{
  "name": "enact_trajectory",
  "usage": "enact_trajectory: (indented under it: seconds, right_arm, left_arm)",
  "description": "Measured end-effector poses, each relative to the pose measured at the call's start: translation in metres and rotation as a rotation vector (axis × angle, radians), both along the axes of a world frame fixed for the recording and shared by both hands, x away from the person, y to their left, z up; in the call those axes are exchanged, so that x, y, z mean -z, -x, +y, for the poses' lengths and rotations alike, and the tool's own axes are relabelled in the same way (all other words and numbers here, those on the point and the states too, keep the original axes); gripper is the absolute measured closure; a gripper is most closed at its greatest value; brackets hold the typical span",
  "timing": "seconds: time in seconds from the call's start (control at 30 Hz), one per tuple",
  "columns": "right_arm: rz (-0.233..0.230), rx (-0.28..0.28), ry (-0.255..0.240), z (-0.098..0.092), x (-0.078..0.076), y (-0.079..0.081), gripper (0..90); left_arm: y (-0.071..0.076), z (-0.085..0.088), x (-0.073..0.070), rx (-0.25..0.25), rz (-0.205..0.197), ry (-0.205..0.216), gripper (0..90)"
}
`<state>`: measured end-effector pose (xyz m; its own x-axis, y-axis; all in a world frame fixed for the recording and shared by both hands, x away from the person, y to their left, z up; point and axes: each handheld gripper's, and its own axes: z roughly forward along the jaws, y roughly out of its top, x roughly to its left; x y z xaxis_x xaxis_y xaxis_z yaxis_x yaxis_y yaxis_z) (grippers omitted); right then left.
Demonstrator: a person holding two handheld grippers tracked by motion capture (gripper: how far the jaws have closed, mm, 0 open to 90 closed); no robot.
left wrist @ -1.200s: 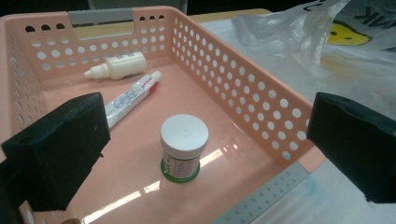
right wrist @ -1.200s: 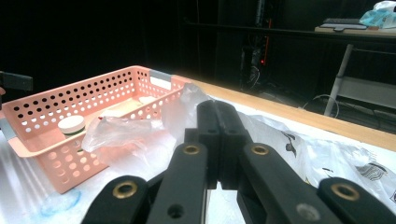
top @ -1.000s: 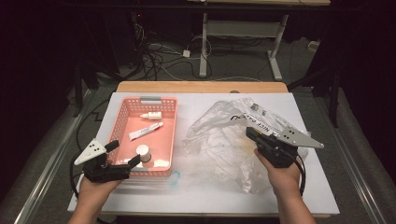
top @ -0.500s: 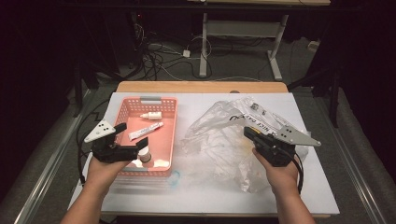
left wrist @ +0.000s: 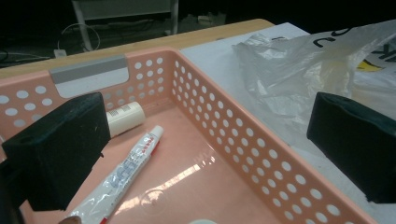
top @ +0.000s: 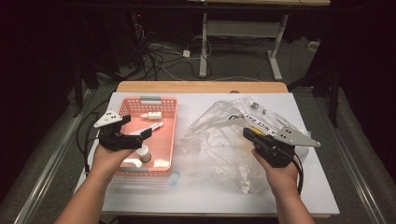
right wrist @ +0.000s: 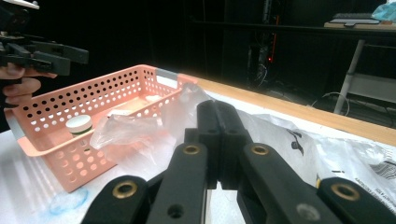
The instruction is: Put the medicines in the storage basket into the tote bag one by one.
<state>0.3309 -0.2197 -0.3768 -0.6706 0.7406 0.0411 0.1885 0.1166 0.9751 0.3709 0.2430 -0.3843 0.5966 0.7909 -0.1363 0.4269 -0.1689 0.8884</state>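
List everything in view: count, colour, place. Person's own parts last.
Basket: 1, pink, perforated, grey handle strip, left half of the table.
Small bottle: 1, white, lying at the basket's far end.
Tube: 1, white with red print, lying mid-basket.
Capped jar: 1, white, upright in the basket's near part.
Plastic bag: 1, clear with black print, crumpled on the right half of the table.
Table: 1, white top, wooden far edge.
Cables: several, dark and white, on the floor beyond the table.
Desk frame: 1, white legs, background.
Left gripper: 1, black, jaws open, above the basket's near left part.
Right gripper: 1, black, jaws shut, over the bag.
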Motion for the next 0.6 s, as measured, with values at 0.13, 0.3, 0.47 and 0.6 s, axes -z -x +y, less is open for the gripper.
enact_trajectory:
  seconds: [0.13, 0.3, 0.47, 0.6]
  right_arm:
    - [-0.004, 0.002, 0.000, -0.002, -0.001, -0.001, 90.0]
    - [-0.004, -0.001, 0.008, -0.003, 0.001, 0.000, 90.0]
    - [0.002, -0.014, -0.008, -0.003, 0.001, 0.000, 90.0]
    - [0.001, -0.025, -0.007, -0.001, 0.000, 0.000, 90.0]
  left_arm:
    - [-0.012, 0.001, 0.000, 0.003, 0.023, -0.005, 0.0]
    - [-0.024, 0.000, 0.004, -0.013, 0.057, -0.020, 0.1]
    - [-0.040, -0.001, 0.012, -0.014, 0.122, -0.056, 0.1]
    - [-0.053, 0.000, 0.018, -0.021, 0.178, -0.088, 0.7]
